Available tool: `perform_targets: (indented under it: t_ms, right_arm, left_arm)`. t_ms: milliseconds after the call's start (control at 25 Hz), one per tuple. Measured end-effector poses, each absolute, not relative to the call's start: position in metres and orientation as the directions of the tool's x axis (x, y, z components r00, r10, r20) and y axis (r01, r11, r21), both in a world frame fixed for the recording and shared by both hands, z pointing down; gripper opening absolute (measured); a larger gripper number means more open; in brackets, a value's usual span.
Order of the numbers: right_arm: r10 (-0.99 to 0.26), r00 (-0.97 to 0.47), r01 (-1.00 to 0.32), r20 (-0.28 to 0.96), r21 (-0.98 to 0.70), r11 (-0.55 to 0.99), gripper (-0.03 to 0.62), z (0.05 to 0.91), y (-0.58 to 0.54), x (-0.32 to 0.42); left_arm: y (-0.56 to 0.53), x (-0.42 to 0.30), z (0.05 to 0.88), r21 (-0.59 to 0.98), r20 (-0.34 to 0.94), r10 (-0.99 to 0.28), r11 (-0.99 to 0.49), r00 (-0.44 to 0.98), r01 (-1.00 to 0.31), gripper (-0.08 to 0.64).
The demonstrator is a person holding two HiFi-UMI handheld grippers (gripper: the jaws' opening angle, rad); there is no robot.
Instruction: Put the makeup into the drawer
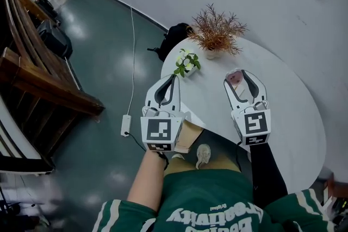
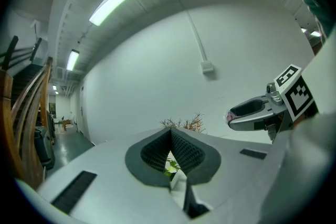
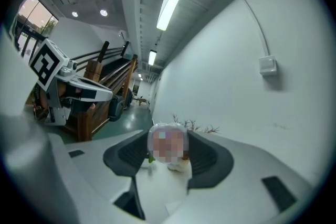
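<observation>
**Makeup in the right claw, no drawer in sight**

At far left wooden stairs (image 1: 38, 70) stand on the dark floor, with a power strip (image 1: 126, 125) lying nearer the person.

Next comes the left claw (image 1: 173, 80), held out level over the near left edge of the white table (image 1: 283, 111). Its own view shows the jaw tips meeting with nothing between them. Only a small green plant (image 1: 186, 62) on the table beyond shows through the gap below the tips. This claw is closed and empty.

Further back, a pot of dried twigs (image 1: 216, 32) sits near the table's far edge.

To the right, the right claw (image 1: 240, 77) points the same way, just beside the left one and tipped slightly down. Its jaws stand fairly wide, one pad on each side of the makeup (image 1: 235, 80), a small, pale pinkish item in a clear wrap. The makeup sits right at the jaw tips, above the tabletop and clear of it. It looks roundish, and I cannot make out a long axis.

The drawer appears in no view, so which way it lies from the makeup cannot be told. My judgement is that the right hand has to carry the makeup to it. The empty left claw is the free one for pulling the drawer open, should it be shut.
</observation>
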State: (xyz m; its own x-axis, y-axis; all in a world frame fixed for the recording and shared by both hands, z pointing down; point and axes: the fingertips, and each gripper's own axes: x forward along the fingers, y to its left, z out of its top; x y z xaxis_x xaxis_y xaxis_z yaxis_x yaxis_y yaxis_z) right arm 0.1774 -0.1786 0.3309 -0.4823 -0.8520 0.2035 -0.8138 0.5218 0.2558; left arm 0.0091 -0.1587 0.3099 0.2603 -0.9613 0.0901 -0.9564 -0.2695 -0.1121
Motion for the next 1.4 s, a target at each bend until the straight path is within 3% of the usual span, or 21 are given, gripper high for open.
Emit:
perform_targets:
  t_ms: [440, 760, 1400]
  right_arm:
    - [-0.774, -0.597, -0.75, 0.211, 0.195, 0.632, 0.236, 0.338, -0.155, 0.057]
    - [-0.752, -0.614, -0.732, 0.24, 0.184, 0.656, 0.236, 0.348, -0.139, 0.014]
    - [-0.501, -0.644, -0.571, 0.579, 0.073, 0.818, 0.236, 0.52, -0.092, -0.034]
  left_arm:
    - [-0.12, -0.096, 0.307, -0.117, 0.116, -0.981, -0.17, 0.156, -0.979, 0.0]
    - [-0.102, -0.13, 0.316, -0.101, 0.117, -0.982, -0.157, 0.145, -0.982, 0.0]
    - [-0.078, -0.163, 0.372, -0.134, 0.216, -0.971, -0.135, 0.104, -0.982, 0.0]
